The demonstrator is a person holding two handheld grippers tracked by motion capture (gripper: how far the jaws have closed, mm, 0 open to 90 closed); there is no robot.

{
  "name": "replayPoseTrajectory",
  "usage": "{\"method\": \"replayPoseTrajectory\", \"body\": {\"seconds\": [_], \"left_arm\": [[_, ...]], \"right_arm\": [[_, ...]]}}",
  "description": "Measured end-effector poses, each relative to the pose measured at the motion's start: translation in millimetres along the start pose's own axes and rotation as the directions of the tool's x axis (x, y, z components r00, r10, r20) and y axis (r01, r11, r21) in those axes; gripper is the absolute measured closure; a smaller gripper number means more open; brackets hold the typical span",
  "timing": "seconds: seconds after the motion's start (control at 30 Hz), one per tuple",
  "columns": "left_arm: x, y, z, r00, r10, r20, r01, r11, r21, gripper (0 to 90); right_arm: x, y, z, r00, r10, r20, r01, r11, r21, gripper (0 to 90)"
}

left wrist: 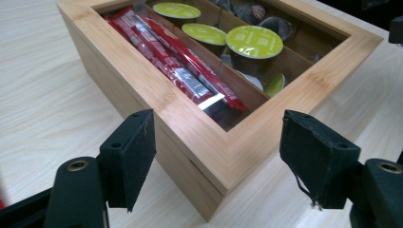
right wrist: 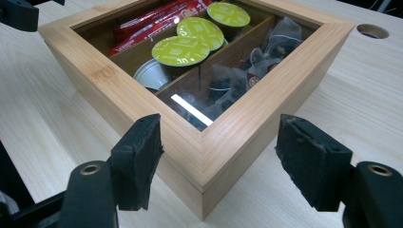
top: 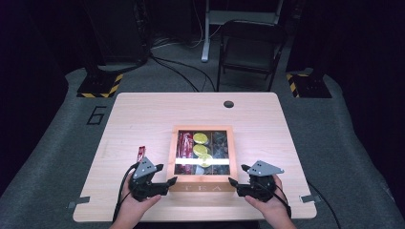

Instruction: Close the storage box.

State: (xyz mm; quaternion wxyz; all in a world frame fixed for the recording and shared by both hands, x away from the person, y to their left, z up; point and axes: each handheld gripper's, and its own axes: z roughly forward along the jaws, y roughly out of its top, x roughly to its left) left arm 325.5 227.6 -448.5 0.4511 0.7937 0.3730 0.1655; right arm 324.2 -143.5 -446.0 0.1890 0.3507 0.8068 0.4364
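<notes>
A wooden tea box (top: 202,155) with a glass lid sat near the middle of the table (top: 143,114), toward the person's edge. Through the lid showed red sachets (left wrist: 180,66), green-topped capsules (right wrist: 183,50) and dark tea bags (right wrist: 266,52) in 3 compartments. The left gripper (top: 165,182) waited at the box's 7 o'clock corner, jaws spread wide on either side of that corner, pads (left wrist: 135,154) clear of the wood. The right gripper (top: 236,183) stood at the 5 o'clock corner, likewise parted around the corner without touching. A single red sachet (top: 140,153) lay on the table at the box's 9 o'clock, just past the left gripper.
</notes>
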Motion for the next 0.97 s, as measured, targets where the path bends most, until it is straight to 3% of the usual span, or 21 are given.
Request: {"method": "replayPoseTrajectory", "body": {"seconds": [0.37, 0.43, 0.77, 0.9, 0.97], "left_arm": [[19.0, -2.6, -6.0, 0.9974, -0.062, -0.036, 0.062, 0.9979, -0.018, 32.6], [22.5, -3.8, -6.2, 0.9964, -0.071, -0.046, 0.071, 0.9974, -0.016, 33.0], [39.9, -11.0, -9.5, 0.988, -0.122, -0.094, 0.122, 0.9925, -0.009, 33.5], [46.0, -13.9, -11.0, 0.982, -0.131, -0.136, 0.132, 0.9913, -0.002, 33.2], [52.6, -16.8, -10.4, 0.9733, -0.121, -0.195, 0.128, 0.9915, 0.024, 31.4]], "right_arm": [[-14.8, -1.3, -9.9, 0.9967, 0.064, 0.051, -0.061, 0.9966, -0.054, 35.5], [-17.9, -2.5, -10.4, 0.9955, 0.085, 0.042, -0.082, 0.995, -0.057, 35.5], [-21.8, -4.0, -5.4, 0.9954, 0.083, 0.046, -0.082, 0.9958, -0.041, 35.4], [-21.3, -2.5, -5.8, 0.9964, 0.082, 0.022, -0.081, 0.9955, -0.049, 34.8], [-16.5, -0.1, -4.6, 0.9975, 0.065, -0.028, -0.067, 0.9954, -0.069, 31.2]]}}
